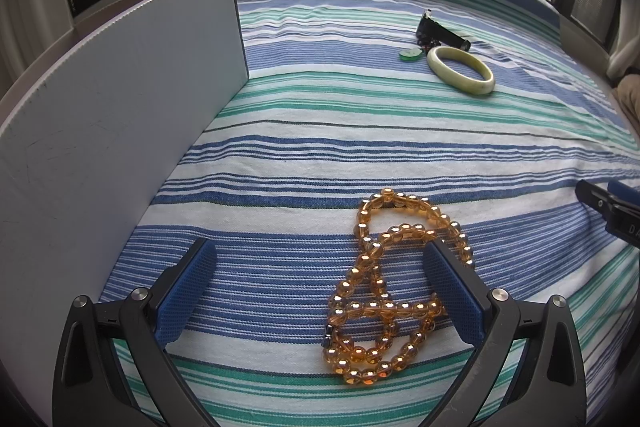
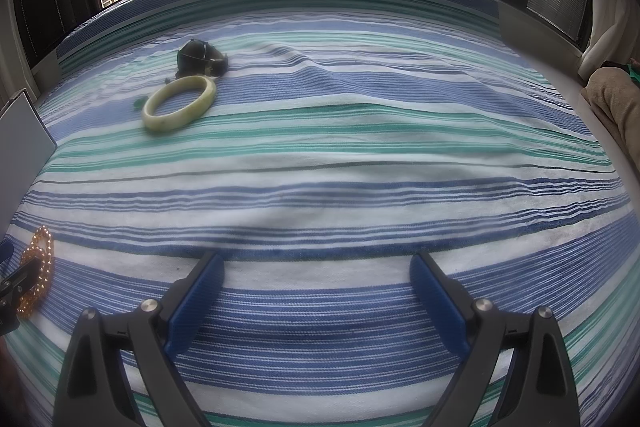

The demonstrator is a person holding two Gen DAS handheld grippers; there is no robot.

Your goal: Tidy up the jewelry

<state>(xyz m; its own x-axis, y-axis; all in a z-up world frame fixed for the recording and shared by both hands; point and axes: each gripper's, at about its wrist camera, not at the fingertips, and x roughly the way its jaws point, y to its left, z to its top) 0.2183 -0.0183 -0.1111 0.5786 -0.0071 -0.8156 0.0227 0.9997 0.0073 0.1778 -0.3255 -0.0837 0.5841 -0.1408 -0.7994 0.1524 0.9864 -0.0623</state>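
On the striped bed (image 2: 360,155), the left gripper (image 1: 320,275), jaws spread, straddles the beads (image 1: 384,291); bangle (image 1: 460,69) and pendant (image 1: 409,55) lie unsorted (right gripper (image 2: 316,291) spread, empty).

The left gripper (image 1: 320,259) is wide open and held low. The right gripper (image 2: 316,271) is wide open and low too.

You're seeing amber beads (image 1: 384,291) | pale-green bangle (image 1: 460,69) | blue, teal, white striped cloth (image 1: 360,155) | blue finger pads (image 1: 188,291) | white board (image 1: 120,107)
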